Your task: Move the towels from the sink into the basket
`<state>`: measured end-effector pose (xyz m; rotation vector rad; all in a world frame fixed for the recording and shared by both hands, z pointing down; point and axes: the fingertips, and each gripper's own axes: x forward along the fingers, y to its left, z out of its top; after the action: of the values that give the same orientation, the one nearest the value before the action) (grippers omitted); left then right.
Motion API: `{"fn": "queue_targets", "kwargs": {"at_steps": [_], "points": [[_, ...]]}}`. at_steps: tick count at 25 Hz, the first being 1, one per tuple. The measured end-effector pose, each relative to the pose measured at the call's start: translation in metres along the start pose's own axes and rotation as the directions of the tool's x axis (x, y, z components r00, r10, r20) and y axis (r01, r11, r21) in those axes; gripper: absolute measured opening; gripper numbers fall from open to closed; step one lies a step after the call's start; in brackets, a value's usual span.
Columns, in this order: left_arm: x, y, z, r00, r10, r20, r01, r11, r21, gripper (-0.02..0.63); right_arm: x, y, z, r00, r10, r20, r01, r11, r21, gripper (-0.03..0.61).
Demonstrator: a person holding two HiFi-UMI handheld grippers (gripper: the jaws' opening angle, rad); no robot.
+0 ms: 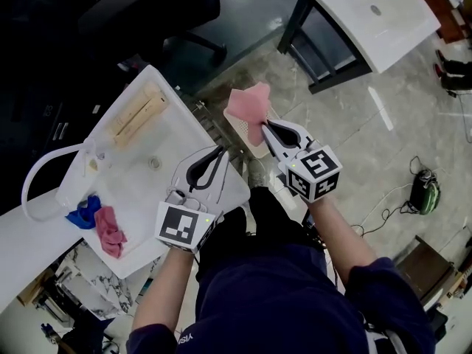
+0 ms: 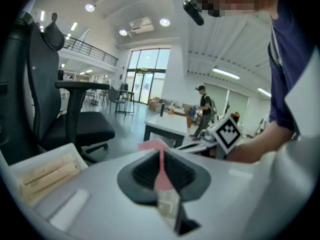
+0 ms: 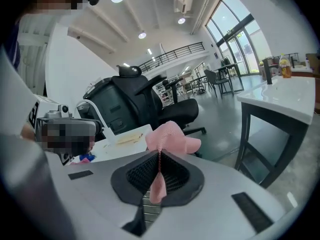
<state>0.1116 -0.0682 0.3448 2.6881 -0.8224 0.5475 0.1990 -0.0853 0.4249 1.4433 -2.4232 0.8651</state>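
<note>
A light pink towel (image 1: 247, 105) hangs from my right gripper (image 1: 265, 124), which is shut on it just above the white basket (image 1: 251, 147) on the floor. In the right gripper view the cloth (image 3: 170, 136) bunches beyond the closed jaws (image 3: 160, 154) and a pinched strip runs between them. My left gripper (image 1: 221, 153) hovers over the near corner of the white sink (image 1: 140, 161) with its jaws together (image 2: 160, 151). A thin pink sliver shows in their slit, but no cloth hangs from them. A blue towel (image 1: 82, 214) and a dark pink towel (image 1: 110, 231) lie in the sink.
Wooden pieces (image 1: 136, 113) rest at the sink's far end, and a white hose (image 1: 33, 175) loops off its left side. A black office chair (image 1: 158, 9) stands beyond. A white table (image 1: 372, 13) is at the upper right. A green device (image 1: 425, 192) with cables sits on the floor.
</note>
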Motion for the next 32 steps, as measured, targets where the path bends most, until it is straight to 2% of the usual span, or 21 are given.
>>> {"fn": "queue_targets", "kwargs": {"at_steps": [7, 12, 21, 32], "points": [[0.033, -0.006, -0.007, 0.997, -0.042, -0.061, 0.042, 0.999, -0.002, 0.009, 0.010, -0.034, -0.040, 0.999, -0.040, -0.037, 0.041, 0.998, 0.053, 0.017], [0.059, -0.022, -0.003, 0.996, -0.092, -0.018, 0.091, 0.996, -0.003, 0.008, 0.017, -0.056, -0.064, 0.997, -0.054, -0.058, 0.058, 0.996, 0.074, 0.017], [0.084, -0.025, -0.010, 0.993, -0.109, -0.051, 0.107, 0.994, -0.033, 0.008, 0.037, -0.090, -0.116, 0.989, -0.070, -0.133, 0.083, 0.992, 0.097, 0.017], [0.104, -0.022, -0.014, 0.987, -0.122, -0.103, 0.120, 0.992, -0.034, 0.008, 0.074, -0.119, -0.182, 0.967, -0.070, -0.244, 0.102, 0.988, 0.120, 0.017]]}}
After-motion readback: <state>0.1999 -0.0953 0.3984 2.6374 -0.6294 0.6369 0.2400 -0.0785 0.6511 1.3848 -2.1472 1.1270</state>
